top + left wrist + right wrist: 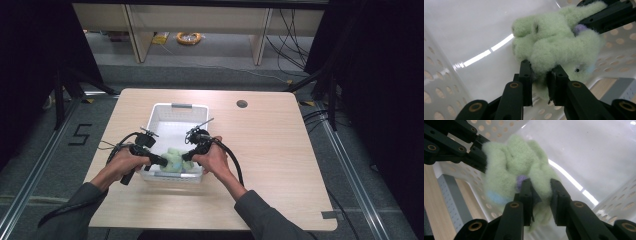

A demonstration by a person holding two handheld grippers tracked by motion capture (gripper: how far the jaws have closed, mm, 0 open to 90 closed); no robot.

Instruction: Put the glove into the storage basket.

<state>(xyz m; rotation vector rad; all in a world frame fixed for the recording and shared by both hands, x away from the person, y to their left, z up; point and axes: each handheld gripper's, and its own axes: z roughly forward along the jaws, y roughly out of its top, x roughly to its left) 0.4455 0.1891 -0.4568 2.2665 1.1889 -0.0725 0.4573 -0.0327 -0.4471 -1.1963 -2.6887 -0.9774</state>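
a: what have your tongs got?
b: my left gripper (pixel 540 78) and right gripper (pixel 541 195) each pinch the green plush toy (pixel 172 159) between nearly closed jaws, inside the white basket (pixel 165 111).

High view: the green plush toy (pixel 173 159) is small and soft-edged, its lower part screened by the near wall of the white perforated basket (pixel 172 178) and both flanks covered by the left gripper (pixel 163 161) and right gripper (pixel 185 156), so its form cannot be made out (no face or limbs legible). Left gripper view: the fold of plush between the jaws hides the pads' contact faces, and the basket is cut off by every picture edge. Right gripper view: a purple patch (pixel 521 180) and a pale blue patch (pixel 496 197) on the toy are too blurred to identify.
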